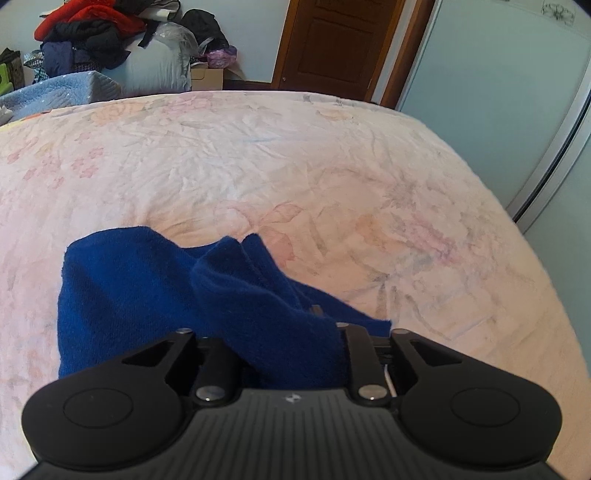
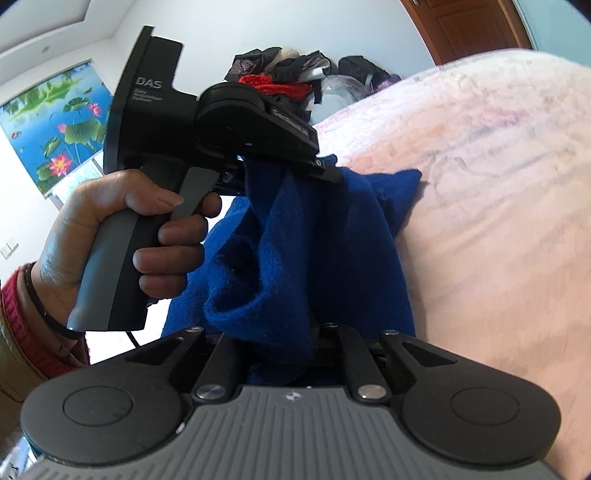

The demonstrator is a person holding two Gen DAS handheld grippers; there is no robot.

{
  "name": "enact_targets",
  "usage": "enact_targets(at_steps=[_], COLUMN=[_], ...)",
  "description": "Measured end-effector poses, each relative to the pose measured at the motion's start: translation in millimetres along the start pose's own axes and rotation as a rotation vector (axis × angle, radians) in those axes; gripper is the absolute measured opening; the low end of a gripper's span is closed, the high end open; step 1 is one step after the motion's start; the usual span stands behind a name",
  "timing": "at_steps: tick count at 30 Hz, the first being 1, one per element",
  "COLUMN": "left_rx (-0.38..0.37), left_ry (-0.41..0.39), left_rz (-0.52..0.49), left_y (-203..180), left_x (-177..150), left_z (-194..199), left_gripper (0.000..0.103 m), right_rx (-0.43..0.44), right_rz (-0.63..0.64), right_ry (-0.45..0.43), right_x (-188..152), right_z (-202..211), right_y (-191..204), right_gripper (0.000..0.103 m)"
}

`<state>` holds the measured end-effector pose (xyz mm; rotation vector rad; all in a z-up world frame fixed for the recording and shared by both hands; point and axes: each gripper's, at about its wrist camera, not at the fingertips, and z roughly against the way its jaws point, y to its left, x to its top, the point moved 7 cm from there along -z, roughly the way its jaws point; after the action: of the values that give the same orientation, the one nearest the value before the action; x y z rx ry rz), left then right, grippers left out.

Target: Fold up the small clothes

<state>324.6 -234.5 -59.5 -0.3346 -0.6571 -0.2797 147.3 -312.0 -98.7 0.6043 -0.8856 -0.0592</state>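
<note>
while it hangs bunched between the two tools, the blue knit garment (image 2: 317, 236) is lifted over the near part of the bed, with its lower folds trailing onto the floral bedspread (image 1: 280, 162). the left claw (image 2: 325, 171) is clamped on the upper edge of the cloth, seen from the side in the right wrist view, with the person's left hand (image 2: 122, 240) wrapped round its grey-and-black handle and a finger on the trigger. the right claw (image 2: 291, 343) has its jaws drawn in on a lower fold of the same cloth, which fills the gap between them. in the left wrist view the fabric (image 1: 177, 291) drapes out of the claw and spreads to the left across the bed. beyond the bed's far edge stands a pile of clothes (image 1: 92, 33), a cardboard box (image 1: 207, 77) and a brown wooden door (image 1: 332, 40). a lotus-print blind (image 2: 55, 125) hangs on the wall.
</note>
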Motion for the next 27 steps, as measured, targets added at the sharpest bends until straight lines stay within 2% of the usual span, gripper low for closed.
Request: enact_targets(at_steps=[1, 2, 4, 7, 10, 13, 15, 17, 18, 20, 22, 25, 27], left_rx=[-0.019, -0.035, -0.061, -0.085, -0.084, -0.057, -0.012, 0.033, 0.057, 0.087, 0.105, 0.107, 0.087], left_ry=[-0.012, -0.027, -0.079, -0.155, -0.192, -0.206, -0.191, -0.180, -0.180, -0.174, -0.186, -0.164, -0.120], left_rz=[0.016, 0.036, 0.067, 0.082, 0.125, 0.137, 0.130, 0.103, 0.093, 0.064, 0.028, -0.043, -0.086], left_y=[0.6, 1.6, 2.3, 3.7, 15.1, 36.5, 52.4, 64.0, 69.9, 75.0, 75.1, 71.3, 73.7], left_x=[2.9, 6.4, 14.4, 25.3, 32.8, 30.9, 20.5, 3.5, -6.8, -25.0, -42.8, -65.3, -79.2], left_z=[1.6, 3.8, 11.3, 26.6, 41.4, 58.0, 67.1, 74.9, 80.0, 87.5, 95.3, 95.7, 88.9], left_gripper=[0.037, 0.055, 0.079, 0.080, 0.080, 0.080, 0.080, 0.080, 0.080, 0.080, 0.080, 0.081, 0.081], right_rx=[-0.002, -0.006, -0.010, -0.004, 0.006, 0.013, 0.014, -0.002, -0.036, -0.099, -0.070, -0.041, -0.094], right_rz=[0.001, 0.002, -0.013, -0.045, -0.060, -0.052, -0.036, -0.001, 0.017, 0.029, 0.036, 0.073, 0.127], right_ry=[0.005, 0.006, 0.009, 0.014, 0.034, 0.049, 0.053, 0.037, 0.016, -0.033, -0.067, -0.046, 0.013], right_x=[-1.0, -1.8, -3.4, -4.8, -5.4, -4.1, -2.3, 4.1, 10.3, 27.8, 43.4, 52.5, 46.5], right_z=[0.3, 0.9, 1.5, 3.0, 7.4, 23.3, 39.0, 56.9, 64.5, 73.3, 70.4, 44.0, 20.2], right_y=[-0.4, -1.3, -4.1, -9.6, -13.1, -14.4, -15.4, -16.0, -18.3, -22.5, -19.2, -9.3, -9.6], right_gripper=[0.013, 0.013, 0.018, 0.020, 0.025, 0.041, 0.058, 0.062, 0.066, 0.065, 0.065, 0.066, 0.068])
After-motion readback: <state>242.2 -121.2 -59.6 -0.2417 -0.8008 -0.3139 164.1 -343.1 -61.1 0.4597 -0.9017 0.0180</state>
